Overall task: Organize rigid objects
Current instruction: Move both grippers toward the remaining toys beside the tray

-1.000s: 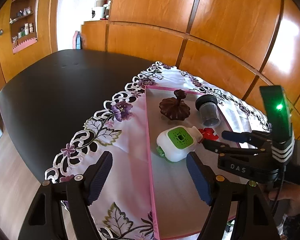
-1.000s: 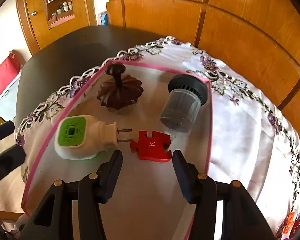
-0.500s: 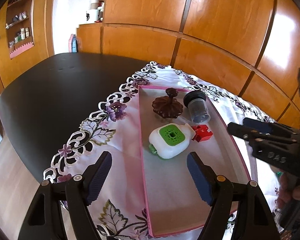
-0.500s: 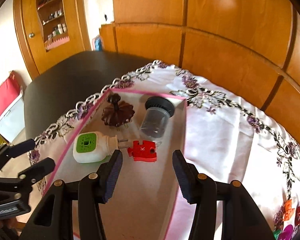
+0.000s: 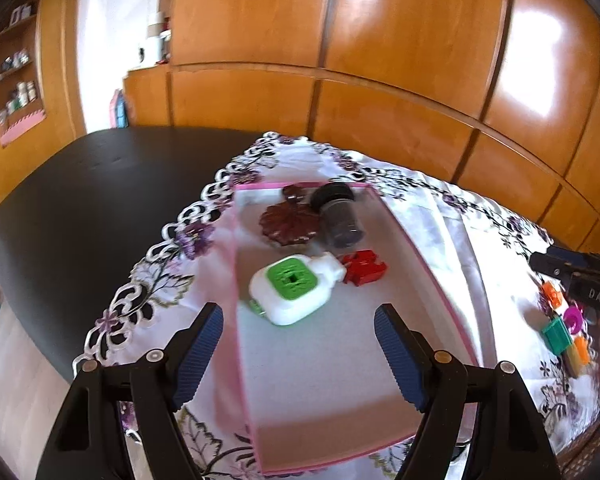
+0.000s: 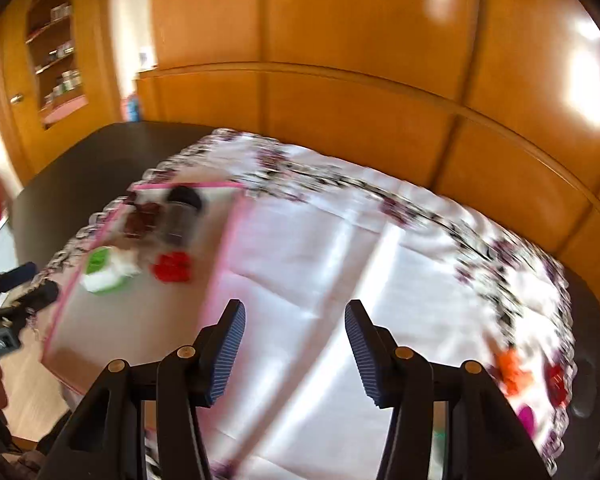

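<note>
Fingers (image 6: 236, 344) apart; blurred, perhaps toys (image 6: 511, 372).

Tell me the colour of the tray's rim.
Pink. The tray's rim shows best in the left wrist view.

Glossy orange-brown wooden wall panels (image 5: 399, 52) fill the far side, with bright glare patches at the right. A dark table (image 5: 84, 196) carries a white embroidered cloth (image 5: 451, 232) on its right part. At far left, a wooden cabinet holds open shelves (image 5: 16, 80) of small bottles
</note>
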The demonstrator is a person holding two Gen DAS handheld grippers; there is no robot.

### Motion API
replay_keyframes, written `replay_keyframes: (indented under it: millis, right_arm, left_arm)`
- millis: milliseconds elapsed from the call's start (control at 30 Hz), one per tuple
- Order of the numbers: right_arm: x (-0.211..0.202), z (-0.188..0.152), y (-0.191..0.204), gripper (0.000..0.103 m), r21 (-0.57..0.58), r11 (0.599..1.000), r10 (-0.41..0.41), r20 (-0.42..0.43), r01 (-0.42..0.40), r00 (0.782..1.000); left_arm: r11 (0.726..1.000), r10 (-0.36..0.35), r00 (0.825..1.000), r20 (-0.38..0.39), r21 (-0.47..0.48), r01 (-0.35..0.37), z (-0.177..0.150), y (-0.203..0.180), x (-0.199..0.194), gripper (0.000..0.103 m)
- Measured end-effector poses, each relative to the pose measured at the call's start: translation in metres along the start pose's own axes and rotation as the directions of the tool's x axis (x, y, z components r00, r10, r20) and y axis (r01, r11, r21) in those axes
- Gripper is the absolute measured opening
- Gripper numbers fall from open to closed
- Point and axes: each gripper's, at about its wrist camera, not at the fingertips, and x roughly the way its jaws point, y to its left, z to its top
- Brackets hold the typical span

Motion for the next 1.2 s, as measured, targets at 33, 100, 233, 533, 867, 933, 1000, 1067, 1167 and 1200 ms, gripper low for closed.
replay_keyframes:
  millis: [33, 100, 233, 533, 867, 933, 1000, 1067, 1167, 1200]
  right_arm:
    - [-0.003, -0.003, -0.016, 0.052, 0.032, 0.999, -0.020, -0.006, 0.020, 1.000]
    - [-0.008, -0.008, -0.045, 0.052, 0.099, 0.993, -0.056, -0.015, 0.057, 0.998]
    - [-0.026, -0.024, -0.115, 0.052, 0.280, 0.946, -0.162, -0.038, 0.166, 0.986]
    - [-0.065, -0.076, -0.237, 0.053, 0.611, 0.730, -0.336, -0.069, 0.306, 0.939]
    - [-0.076, -0.141, -0.285, 0.055, 0.884, 0.460, -0.328, 0.080, 0.085, 0.941]
    - [-0.086, -0.140, -0.281, 0.055, 0.880, 0.469, -0.377, 0.124, 0.074, 0.918]
    - [-0.088, -0.142, -0.279, 0.057, 0.881, 0.471, -0.363, 0.157, 0.035, 0.918]
    - [-0.092, -0.143, -0.279, 0.057, 0.883, 0.469, -0.358, 0.182, 0.008, 0.916]
    - [-0.094, -0.145, -0.279, 0.057, 0.886, 0.464, -0.352, 0.209, -0.024, 0.912]
    - [-0.094, -0.145, -0.279, 0.057, 0.887, 0.460, -0.349, 0.215, -0.033, 0.912]
  left_arm:
    - [1.000, -0.008, 1.000, 0.002, 0.014, 0.008, 0.001, -0.005, 0.000, 0.079]
    - [0.999, -0.026, 1.000, 0.003, 0.038, 0.026, 0.002, -0.015, 0.000, 0.079]
    - [0.994, -0.066, 0.998, -0.004, 0.091, 0.066, 0.004, -0.036, 0.002, 0.079]
    - [0.950, -0.187, 0.982, -0.025, 0.250, 0.187, 0.013, -0.103, 0.003, 0.079]
    - [0.880, -0.270, 0.958, -0.100, 0.378, 0.288, 0.006, -0.175, 0.015, 0.078]
    - [0.870, -0.285, 0.951, -0.120, 0.385, 0.309, 0.002, -0.188, 0.019, 0.077]
    - [0.856, -0.303, 0.942, -0.148, 0.393, 0.337, 0.000, -0.202, 0.024, 0.075]
    - [0.842, -0.320, 0.931, -0.176, 0.397, 0.365, -0.003, -0.212, 0.027, 0.075]
    - [0.809, -0.345, 0.916, -0.204, 0.430, 0.400, -0.008, -0.235, 0.031, 0.075]
    - [0.798, -0.356, 0.909, -0.217, 0.436, 0.417, -0.009, -0.241, 0.032, 0.074]
